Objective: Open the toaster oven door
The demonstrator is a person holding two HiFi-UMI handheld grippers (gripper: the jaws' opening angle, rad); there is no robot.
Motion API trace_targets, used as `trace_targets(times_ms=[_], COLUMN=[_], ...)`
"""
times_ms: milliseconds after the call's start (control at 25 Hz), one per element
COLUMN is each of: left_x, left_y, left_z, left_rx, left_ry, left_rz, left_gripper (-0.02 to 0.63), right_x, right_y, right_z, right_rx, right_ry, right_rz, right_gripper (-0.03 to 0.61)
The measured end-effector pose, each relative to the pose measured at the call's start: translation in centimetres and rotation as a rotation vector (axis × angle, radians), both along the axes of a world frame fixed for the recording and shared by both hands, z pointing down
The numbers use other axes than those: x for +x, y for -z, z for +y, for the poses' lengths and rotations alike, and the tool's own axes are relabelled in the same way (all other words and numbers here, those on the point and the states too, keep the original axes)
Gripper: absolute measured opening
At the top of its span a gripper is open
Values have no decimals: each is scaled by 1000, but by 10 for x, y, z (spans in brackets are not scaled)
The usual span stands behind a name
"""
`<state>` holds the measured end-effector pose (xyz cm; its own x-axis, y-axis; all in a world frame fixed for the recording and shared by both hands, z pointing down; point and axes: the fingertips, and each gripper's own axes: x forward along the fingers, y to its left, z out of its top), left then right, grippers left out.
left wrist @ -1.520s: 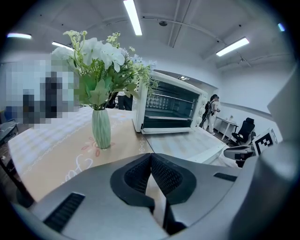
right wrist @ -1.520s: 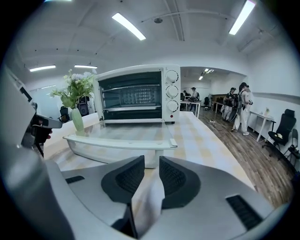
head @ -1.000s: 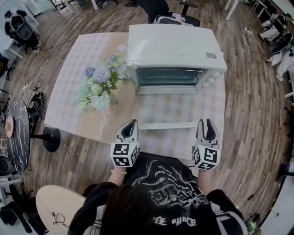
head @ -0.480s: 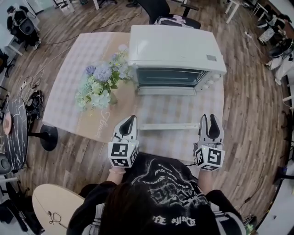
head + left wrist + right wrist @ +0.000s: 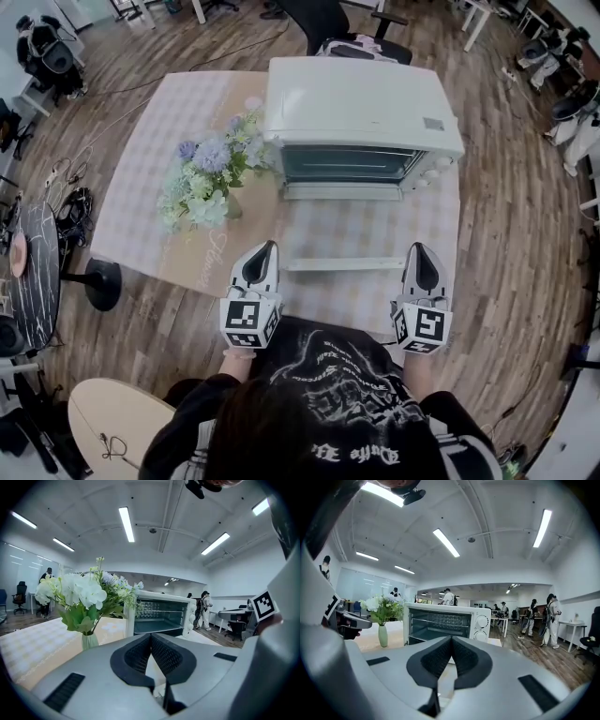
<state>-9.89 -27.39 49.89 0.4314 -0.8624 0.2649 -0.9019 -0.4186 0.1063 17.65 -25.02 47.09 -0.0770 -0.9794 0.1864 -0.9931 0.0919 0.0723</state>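
**Door down, both grippers empty**

The toaster oven sat at the far side of the table. Its door looked already dropped flat toward me, with the handle lying crosswise between my two grippers. My left gripper had its jaws pressed together on nothing. My right gripper was likewise clamped to with nothing in it. Both hovered at the near table edge, one just off each end of the handle.

What I judged could go wrong: the lowered door stuck out into my working space, so a careless sweep of either gripper could knock the handle and bounce the door back up. Leaning weight on it might tip the oven forward. The vase of flowers stood close by the oven's left front corner, and a wide swing from my left side could topple it.

The oven was a boxy white shell, smooth and probably painted metal, with round knobs down its right front and wire racks inside. The door pane was clear glass, showing the pale checked cloth beneath. The handle was a slim white bar. My jaw pads were dark and finely ribbed, set in grey plastic
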Motion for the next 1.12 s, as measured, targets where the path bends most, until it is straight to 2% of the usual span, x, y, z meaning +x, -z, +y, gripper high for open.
trace_targets(times_ms=[280, 1120], left_x=[18, 17], left_y=[-6, -11], left_z=[10, 3], left_rx=[-9, -22], left_ry=[-108, -110], left_rz=[-16, -32], left_gripper=[20, 20], right_x=[-16, -17], right_y=[-9, -12], right_z=[0, -8], right_rx=[-27, -38], right_ry=[57, 64], right_rz=[10, 53], right_gripper=[9, 8])
